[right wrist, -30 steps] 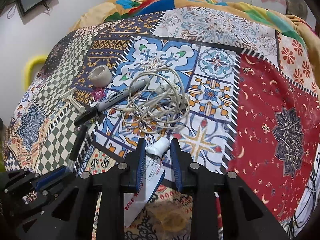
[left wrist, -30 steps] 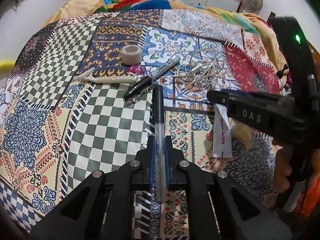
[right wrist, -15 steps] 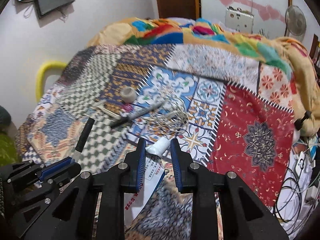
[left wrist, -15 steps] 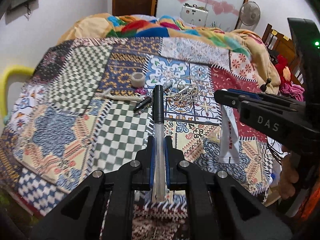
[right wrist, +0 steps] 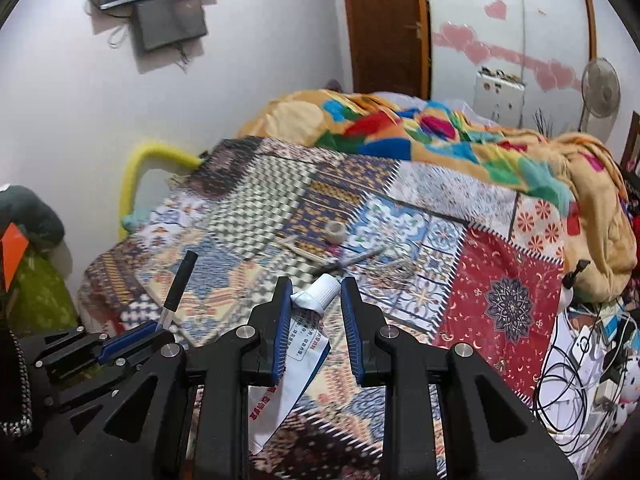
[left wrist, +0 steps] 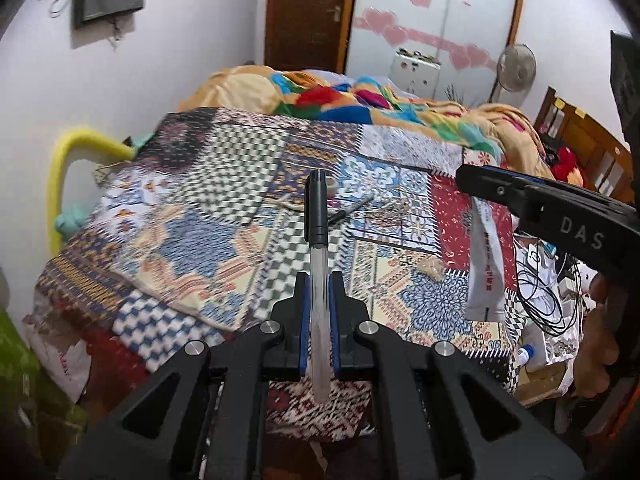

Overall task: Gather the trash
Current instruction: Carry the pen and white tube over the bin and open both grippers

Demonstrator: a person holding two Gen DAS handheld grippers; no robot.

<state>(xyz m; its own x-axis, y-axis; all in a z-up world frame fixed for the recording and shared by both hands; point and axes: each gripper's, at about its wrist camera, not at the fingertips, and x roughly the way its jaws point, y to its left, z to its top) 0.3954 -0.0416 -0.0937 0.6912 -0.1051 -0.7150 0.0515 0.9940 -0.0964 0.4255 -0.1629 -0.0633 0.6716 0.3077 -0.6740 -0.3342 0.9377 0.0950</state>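
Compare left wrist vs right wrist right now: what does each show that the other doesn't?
Left wrist only: the pen seen head-on, clamped in the left hand-held gripper; a hand under the right tool.
Right wrist only: the tube's white cap between the right hand-held gripper's pads; an orange tag at far left.
Both: patchwork bedspread, tape roll, marker, white cable tangle, yellow rail.
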